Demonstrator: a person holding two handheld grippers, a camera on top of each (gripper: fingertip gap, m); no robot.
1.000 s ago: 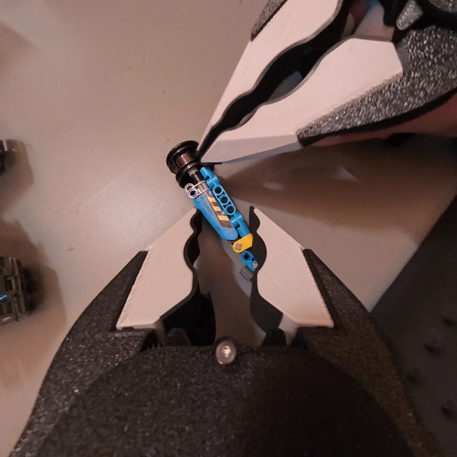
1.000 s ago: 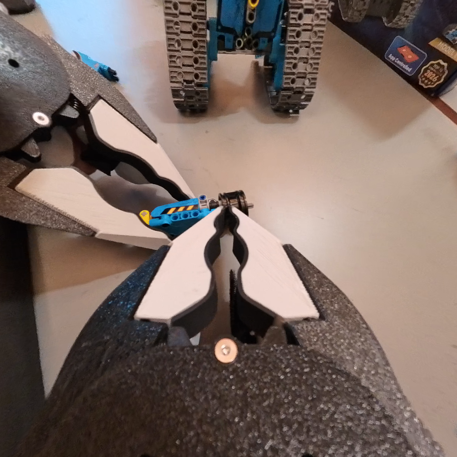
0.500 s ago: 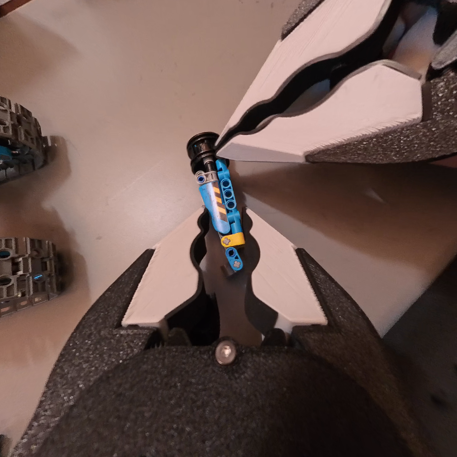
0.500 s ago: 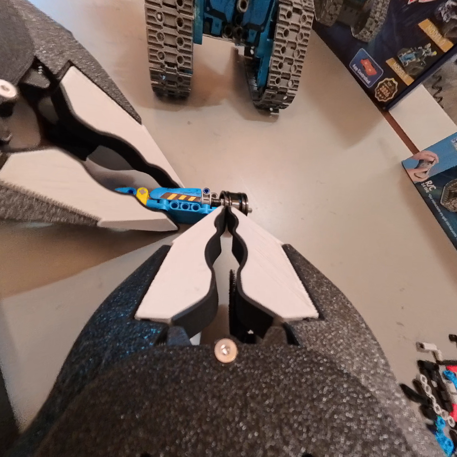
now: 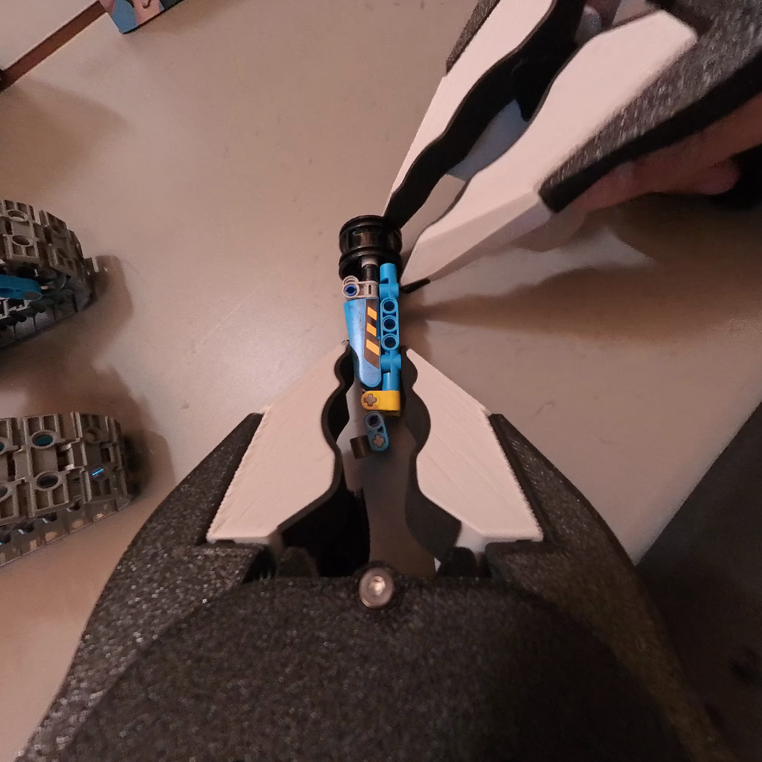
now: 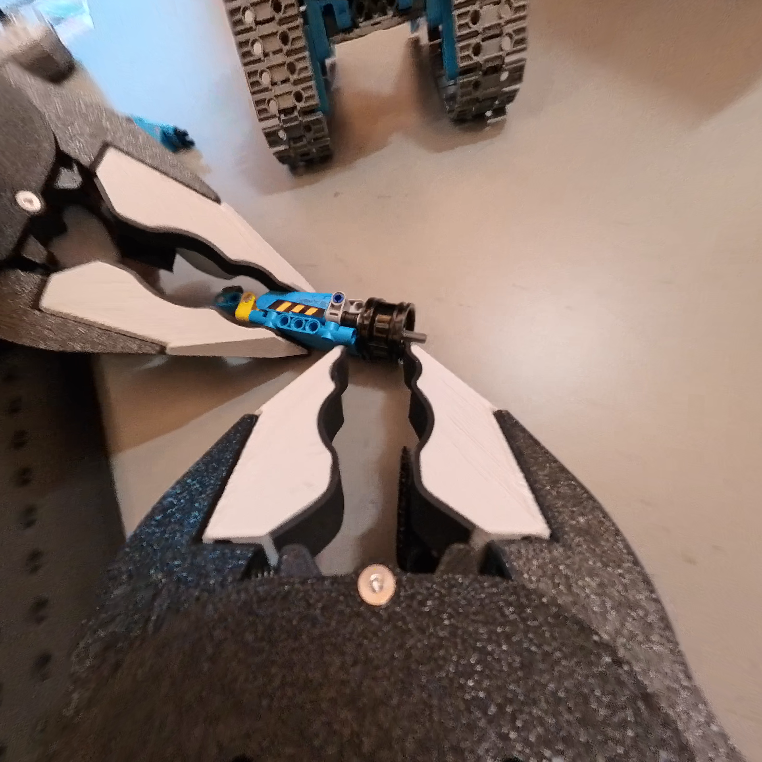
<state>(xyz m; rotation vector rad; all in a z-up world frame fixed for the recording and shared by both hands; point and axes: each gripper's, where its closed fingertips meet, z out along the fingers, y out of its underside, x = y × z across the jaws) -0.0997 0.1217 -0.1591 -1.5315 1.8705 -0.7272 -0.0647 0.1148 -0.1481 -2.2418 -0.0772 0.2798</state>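
A small blue brick assembly [image 5: 373,330] with an orange-striped panel, a yellow connector and a black wheel hub [image 5: 370,243] lies low over the beige table. My left gripper [image 5: 376,350] is shut on its blue body, with the yellow end between the fingers. My right gripper [image 6: 373,350] is open, its fingertips on either side of the black wheel hub [image 6: 385,323] at the assembly's [image 6: 297,319] far end. The left gripper [image 6: 307,319] shows in the right wrist view, and the right gripper [image 5: 400,243] in the left wrist view.
A tracked vehicle with grey treads [image 6: 284,82] and a blue frame stands beyond the grippers; its treads [image 5: 62,466] show at the left of the left wrist view. A loose blue piece [image 6: 165,132] lies near it. A dark perforated board [image 5: 701,536] borders the table. A hand [image 5: 680,169] holds the right gripper. One gripper's finger ends stand about 4 centimetres off the other's.
My right gripper has opened; it was pinched shut at the wheel hub. My left gripper has closed in on the blue body, and the assembly has turned in line with the left fingers.
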